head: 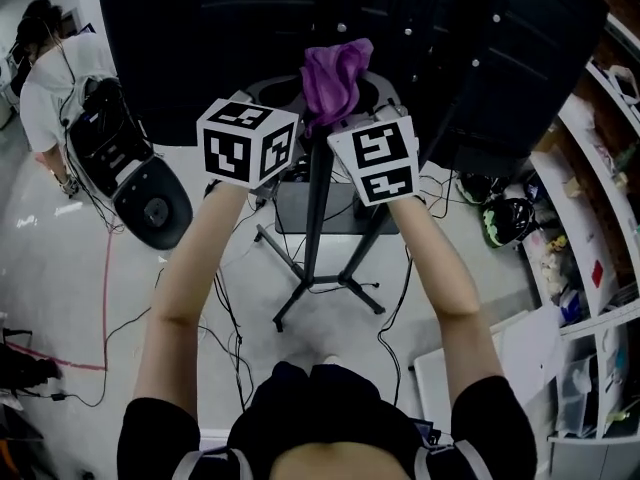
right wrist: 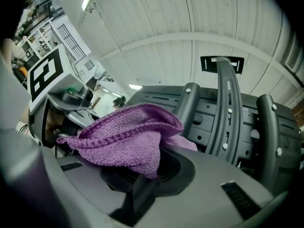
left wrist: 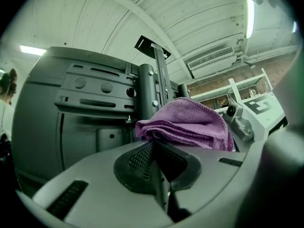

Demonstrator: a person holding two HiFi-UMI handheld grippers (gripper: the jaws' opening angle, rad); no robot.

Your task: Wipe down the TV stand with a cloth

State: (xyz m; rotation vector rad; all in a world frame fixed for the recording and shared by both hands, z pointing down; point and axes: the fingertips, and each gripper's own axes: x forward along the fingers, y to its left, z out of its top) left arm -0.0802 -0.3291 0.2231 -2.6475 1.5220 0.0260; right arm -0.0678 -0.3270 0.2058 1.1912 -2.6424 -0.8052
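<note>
My right gripper pinches the purple cloth; my left gripper sits pressed together, empty. Overhead, marker cubes hide both jaws.

The cloth drapes over your right claw, hiding its jaw tips. In the head view the upper edge cuts off the TV, and the left edge crops a bystander.

Cool, even light falls from the ceiling strip lights. Both gripper views bend strongly (black vignette in the corners). The purple cloth is sharp, while the nearest foreground at the frame edges blurs. In the head view the pale floor is bright and the screen's back nearly black.
</note>
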